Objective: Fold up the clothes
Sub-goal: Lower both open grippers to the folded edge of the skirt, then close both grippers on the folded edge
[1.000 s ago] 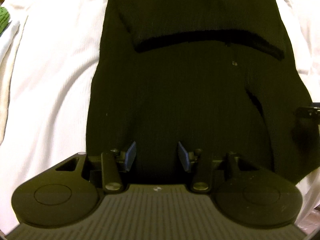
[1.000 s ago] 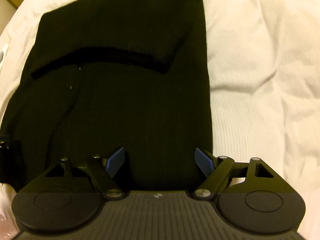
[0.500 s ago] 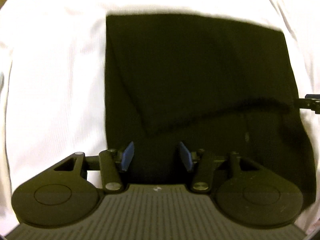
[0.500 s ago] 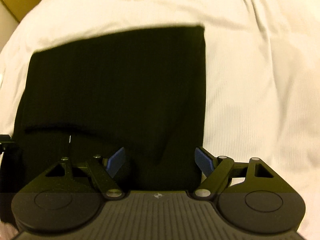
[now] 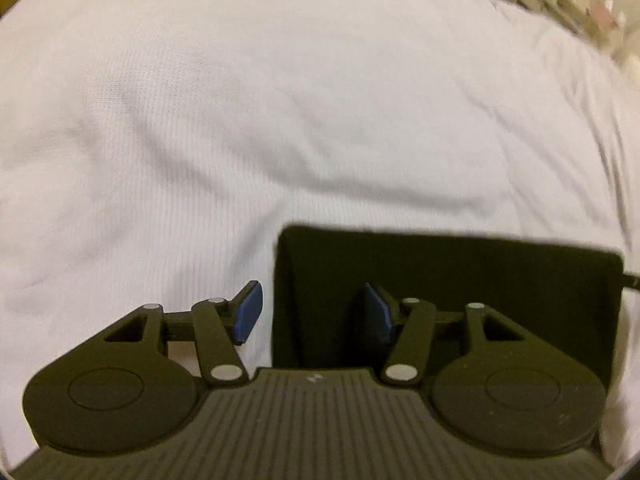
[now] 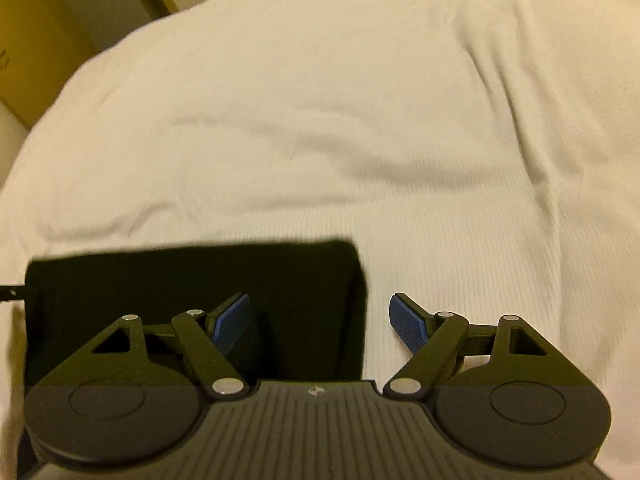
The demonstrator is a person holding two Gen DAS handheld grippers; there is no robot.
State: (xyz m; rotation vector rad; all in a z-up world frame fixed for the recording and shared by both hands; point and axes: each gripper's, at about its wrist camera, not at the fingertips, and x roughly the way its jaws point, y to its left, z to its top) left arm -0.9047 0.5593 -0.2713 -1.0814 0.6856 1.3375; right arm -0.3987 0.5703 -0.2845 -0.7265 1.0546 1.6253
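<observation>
Black garment (image 5: 460, 280) lies flat on the white bedsheet (image 5: 280, 100), showing as a dark rectangle w/ straight far edge and squared corners; surface detail is too dark to read.

Left wrist view: left gripper (image 5: 312, 316) is above the garment's left edge. Jaws stand apart, nothing between them — the left blue pad (image 5: 249, 312) is over bare sheet, the right pad over black cloth. Garment runs from frame centre to the right, near side hidden behind the gripper body. A thin dark part pokes in at the garment's far right corner; can't identify it.

Right wrist view: right gripper (image 6: 320, 322) is above the garment's (image 6: 180, 276) right edge, jaws wide apart, empty. Left pad over cloth, right pad (image 6: 408, 326) over bedsheet (image 6: 360, 120).

Sheet is lightly creased, some motion blur. Yellowish furniture (image 6: 48, 20) is visible beyond the bed, far left.
</observation>
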